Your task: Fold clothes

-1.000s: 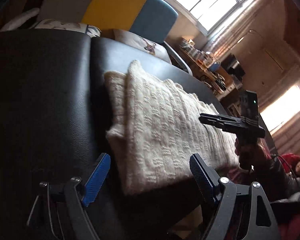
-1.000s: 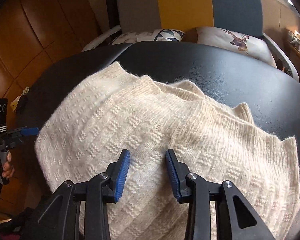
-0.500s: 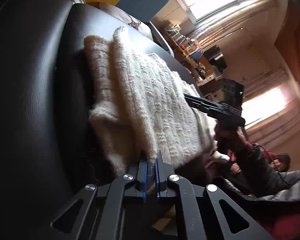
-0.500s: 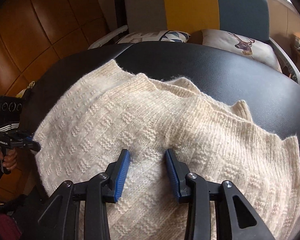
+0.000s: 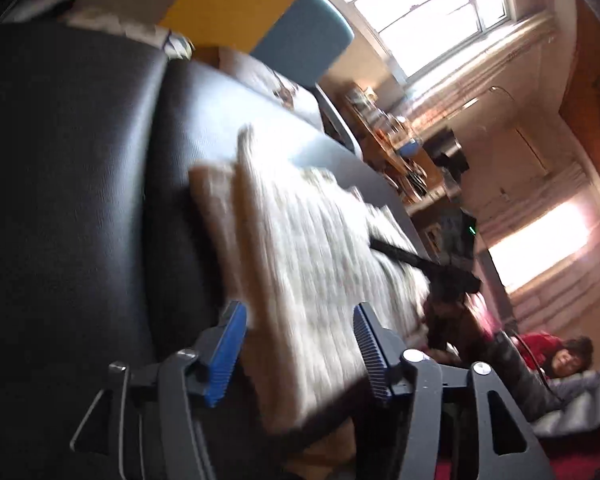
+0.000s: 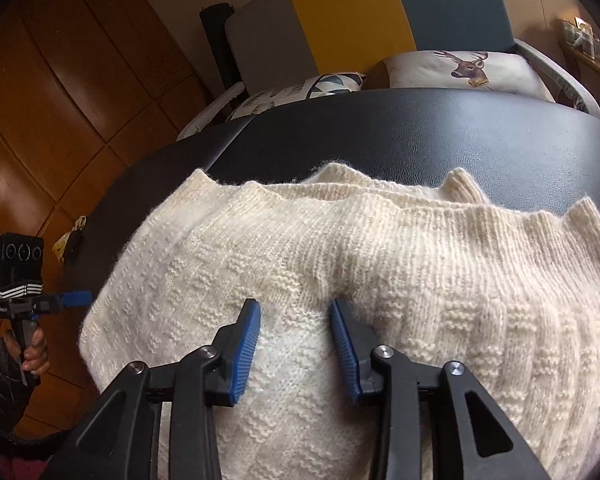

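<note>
Black bench (image 6: 440, 128) — sweater (image 6: 380, 264) seemingly beneath right claw (image 6: 296, 344)

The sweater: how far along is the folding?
Done: the sweater lies on the black cushion in folded layers. In hand: nothing; the left tongs and the right tongs are open over it. Left: perhaps one more fold or tidying.

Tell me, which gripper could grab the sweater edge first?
Probably the left gripper: its open fingers straddle the cream knit sweater edge. The right gripper hovers open over the middle.
</note>
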`<state>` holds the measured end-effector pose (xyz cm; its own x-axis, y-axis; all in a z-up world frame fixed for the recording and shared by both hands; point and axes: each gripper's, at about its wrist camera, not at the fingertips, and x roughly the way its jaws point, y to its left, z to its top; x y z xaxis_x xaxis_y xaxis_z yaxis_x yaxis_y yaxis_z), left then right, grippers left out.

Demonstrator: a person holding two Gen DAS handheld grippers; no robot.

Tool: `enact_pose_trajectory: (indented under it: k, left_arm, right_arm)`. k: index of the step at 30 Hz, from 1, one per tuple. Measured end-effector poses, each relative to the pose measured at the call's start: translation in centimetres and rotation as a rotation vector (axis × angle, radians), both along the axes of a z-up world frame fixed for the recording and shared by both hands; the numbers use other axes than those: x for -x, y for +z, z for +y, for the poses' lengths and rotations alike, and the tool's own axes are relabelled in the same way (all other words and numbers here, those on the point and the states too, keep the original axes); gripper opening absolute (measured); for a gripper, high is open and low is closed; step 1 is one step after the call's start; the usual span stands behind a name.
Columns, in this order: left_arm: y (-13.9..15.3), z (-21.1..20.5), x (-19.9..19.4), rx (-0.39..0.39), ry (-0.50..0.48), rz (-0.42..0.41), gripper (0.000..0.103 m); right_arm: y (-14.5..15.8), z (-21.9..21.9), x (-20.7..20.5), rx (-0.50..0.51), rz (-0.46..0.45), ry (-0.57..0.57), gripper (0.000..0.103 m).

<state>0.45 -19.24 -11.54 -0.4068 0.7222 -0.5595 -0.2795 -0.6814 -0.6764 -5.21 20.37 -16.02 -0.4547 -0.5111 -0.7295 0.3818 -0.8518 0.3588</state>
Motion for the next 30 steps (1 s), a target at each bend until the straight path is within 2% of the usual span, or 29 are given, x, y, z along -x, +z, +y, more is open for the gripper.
enact_pose_trajectory:
  k: [2, 6, 7, 8, 9, 13, 15, 19, 22, 24, 25, 27, 30]
  left_arm:
    - [0.0, 0.6, 2.2, 0.028, 0.029, -0.006, 0.058]
    - [-1.4, 2.6, 5.9, 0.084, 0.032, -0.084, 0.057]
    - [-1.5, 3.3, 6.3, 0.119, 0.032, -0.076, 0.05]
    - [-1.7, 4.0, 6.4, 0.171, 0.034, -0.067, 0.014]
    - [-2.0, 4.1, 6.4, 0.201, 0.043, -0.072, 0.007]
    - [-3.5, 2.6, 5.2, 0.203, 0.096, -0.106, 0.007]
    - [-3.8, 2.4, 4.9, 0.2, 0.115, -0.107, 0.007]
    - [-2.9, 2.6, 4.5, 0.221, 0.155, -0.099, 0.007]
    - [-0.3, 4.3, 4.4, 0.263, 0.162, -0.017, 0.012]
    - [1.5, 5.5, 4.7, 0.266, 0.135, 0.046, 0.019]
    - [2.4, 6.3, 4.8, 0.265, 0.113, 0.078, 0.019]
    - [3.5, 8.4, 5.4, 0.279, 0.045, 0.129, 0.025]
    - [3.3, 12.6, 6.8, 0.356, -0.074, 0.162, 0.028]
  right_arm:
    - [1.3, -0.3, -0.3, -0.036, 0.048, 0.002, 0.042]
    - [3.3, 0.4, -0.1, -0.11, 0.11, 0.003, 0.049]
    - [3.4, 0.9, 0.1, -0.127, 0.116, -0.008, 0.049]
    - [3.4, 1.5, 0.3, -0.143, 0.117, -0.022, 0.05]
    - [3.3, 2.3, 0.5, -0.153, 0.112, -0.04, 0.051]
    - [-0.5, 5.8, 0.7, -0.211, 0.014, -0.163, 0.052]
    - [-1.1, 7.1, 0.1, -0.147, 0.056, -0.182, 0.052]
    - [-0.6, 6.6, 0.2, -0.178, 0.057, -0.183, 0.054]
    - [1.0, 5.8, 0.3, -0.171, 0.078, -0.145, 0.054]
    - [2.1, 5.1, 0.4, -0.152, 0.093, -0.106, 0.054]
    - [2.6, 4.5, 0.6, -0.132, 0.099, -0.077, 0.054]
    - [3.1, 2.9, 1.0, -0.111, 0.093, -0.005, 0.054]
    - [1.8, 0.1, 2.4, -0.205, 0.043, 0.046, 0.054]
